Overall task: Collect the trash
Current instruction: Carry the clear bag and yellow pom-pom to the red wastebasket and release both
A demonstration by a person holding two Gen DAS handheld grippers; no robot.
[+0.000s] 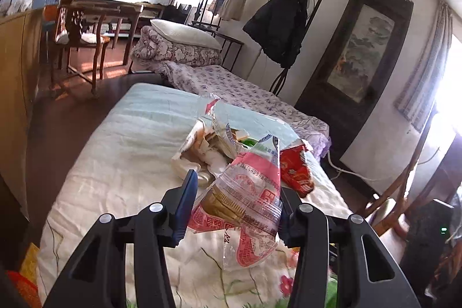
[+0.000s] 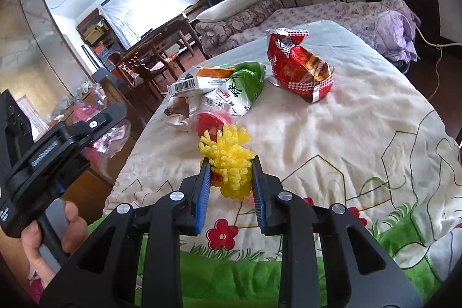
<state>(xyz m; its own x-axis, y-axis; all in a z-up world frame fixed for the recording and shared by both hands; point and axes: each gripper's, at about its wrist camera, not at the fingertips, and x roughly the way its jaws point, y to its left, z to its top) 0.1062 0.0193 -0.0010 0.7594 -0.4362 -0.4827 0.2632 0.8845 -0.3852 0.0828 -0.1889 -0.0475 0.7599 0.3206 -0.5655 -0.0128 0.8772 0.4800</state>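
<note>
Item 1. Left gripper [image 1: 235, 204], left wrist view: jaws partly closed on a clear plastic wrapper with pink print [image 1: 245, 210]; the wrapper fills the gap between the blue pads and hangs below them, lifted off the bed [image 1: 121, 158]. In the right wrist view the same gripper [image 2: 52, 158] shows at the far left edge, held by a hand [image 2: 49, 235], with pink-printed plastic seen beyond it past the bed's edge.

Item 2. Trash pile, middle of the bed, beyond the left gripper: crumpled wrappers and paper [image 1: 202, 143]. Seen from the right wrist view it comprises a white carton with a barcode [image 2: 196, 85], an orange box [image 2: 215, 71] lying on it, a green and white packet [image 2: 242, 88] just right of the carton, and crumpled paper [image 2: 179, 117] at the near left.

Item 3. Red round lid [image 2: 212, 121], at the near edge of the pile, touching the yellow object in front of it.

Item 4. Right gripper [image 2: 231, 172]: jaws narrowed onto a yellow spiky plastic bundle [image 2: 228, 155], which sits between the blue pads and bulges above their tips. It rests low over the bed cover [image 2: 332, 134].

Item 5. Red snack bag [image 2: 300, 68], torn open, lying apart to the right of the pile; also visible in the left wrist view [image 1: 294, 166].

Item 6. Background: second bed with a floral cover [image 1: 239, 85], pillow [image 1: 184, 32], wooden chair [image 1: 78, 33].
</note>
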